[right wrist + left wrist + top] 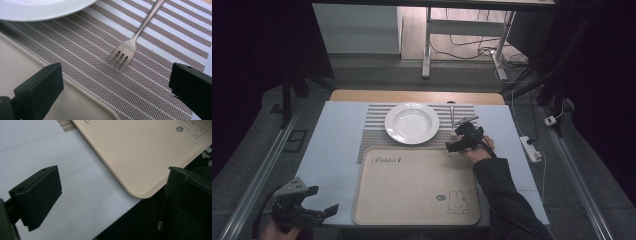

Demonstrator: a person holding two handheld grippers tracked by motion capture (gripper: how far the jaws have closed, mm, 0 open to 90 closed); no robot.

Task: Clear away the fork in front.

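Jaws of the right gripper (117, 82) stand wide apart with nothing between them, poised just short of the fork (130, 45), which lies tines-toward-them on the striped placemat (160, 82) just right of the white plate (412, 123) and beyond the beige tray (412, 195). Judging by this, the reach for the fork is in hand; next, 2 jaws must straddle it and close. The left gripper (319, 212), also spread and empty, hangs at the tray's near-left corner.

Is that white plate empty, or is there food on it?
Empty. The white plate shows a bare, clean bowl on the striped placemat; the fork lies beside it.
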